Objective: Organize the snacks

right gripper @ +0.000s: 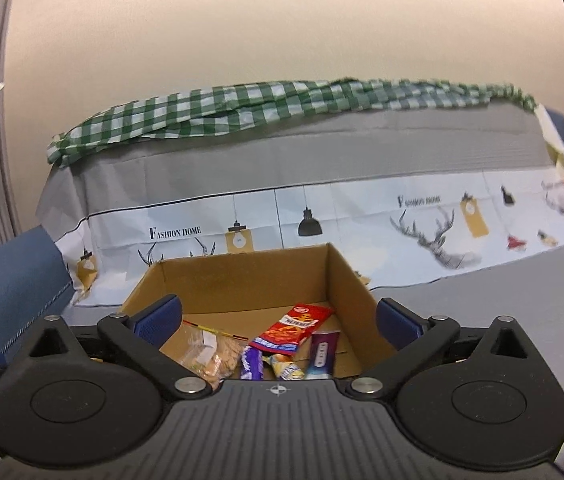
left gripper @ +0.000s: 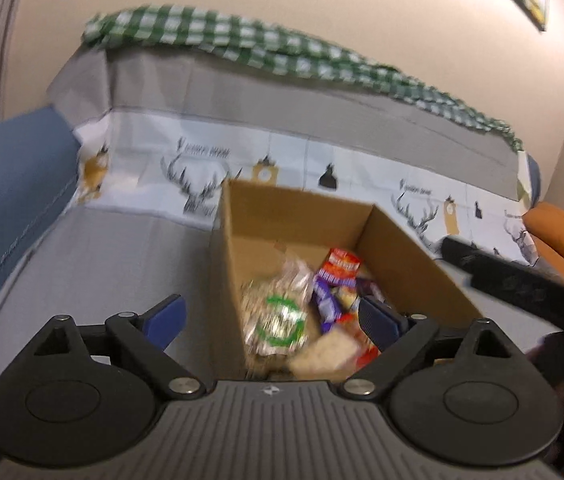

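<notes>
An open cardboard box (right gripper: 334, 280) sits on the grey-covered sofa seat, close to the backrest. Inside lie a red snack packet (right gripper: 292, 326), a purple wrapper (right gripper: 251, 362), a dark purple sachet (right gripper: 323, 354), a yellow sweet (right gripper: 286, 368) and a clear bag of biscuits (right gripper: 212, 350). The left claw (left gripper: 272, 316) and right claw (right gripper: 278, 316) both gape wide and empty over the box
</notes>
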{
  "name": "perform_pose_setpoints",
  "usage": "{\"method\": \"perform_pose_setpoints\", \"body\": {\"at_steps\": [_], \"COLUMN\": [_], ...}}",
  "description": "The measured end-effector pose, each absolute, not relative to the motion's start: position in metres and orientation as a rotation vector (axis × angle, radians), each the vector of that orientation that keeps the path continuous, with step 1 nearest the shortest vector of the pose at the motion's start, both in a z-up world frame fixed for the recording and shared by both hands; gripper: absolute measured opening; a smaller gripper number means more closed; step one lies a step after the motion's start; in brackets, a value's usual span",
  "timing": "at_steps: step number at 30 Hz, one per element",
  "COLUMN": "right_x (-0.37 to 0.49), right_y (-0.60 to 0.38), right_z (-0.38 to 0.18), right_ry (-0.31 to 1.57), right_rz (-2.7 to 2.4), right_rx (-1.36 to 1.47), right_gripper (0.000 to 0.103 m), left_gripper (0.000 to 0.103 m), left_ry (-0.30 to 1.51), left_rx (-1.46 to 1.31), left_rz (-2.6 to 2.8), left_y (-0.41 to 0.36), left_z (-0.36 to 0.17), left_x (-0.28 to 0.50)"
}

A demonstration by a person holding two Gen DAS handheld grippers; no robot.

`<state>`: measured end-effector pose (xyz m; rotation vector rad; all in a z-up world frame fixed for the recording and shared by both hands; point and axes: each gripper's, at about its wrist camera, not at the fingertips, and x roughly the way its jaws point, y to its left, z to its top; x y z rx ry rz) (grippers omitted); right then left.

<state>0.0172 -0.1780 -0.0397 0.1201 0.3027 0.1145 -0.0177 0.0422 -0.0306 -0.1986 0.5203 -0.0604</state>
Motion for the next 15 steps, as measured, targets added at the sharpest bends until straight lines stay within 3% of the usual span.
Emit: {"method": "perform_pose_setpoints", "body": {"at_steps": [3, 5, 15], "right_x": [-0.002, -0.014, -0.023], "right_y": [-0.182, -0.188, -0.204], "right_z": [-0.035, -0.032, -0.041], "right_ry": [0.297, 0.294, 0.393], "right_rz": [0.125, 0.125, 0.122], "right_rx": [0.089, 0.090, 0.140], "right_gripper": [0.102, 0.102, 0.102], "left_gripper": [0.096, 0.103, 0.103], "left_ry": [0.562, 0.573, 0.629], "left_rx": [-0.223, -0.215, -0.160], "left_rz": [-0.036, -0.024, -0.059], "left_y": [0.048, 0.048, 0.031], "left_z": [-0.039, -0.042, -0.054], "left_x": [-0.021, -0.021, -0.021]}}
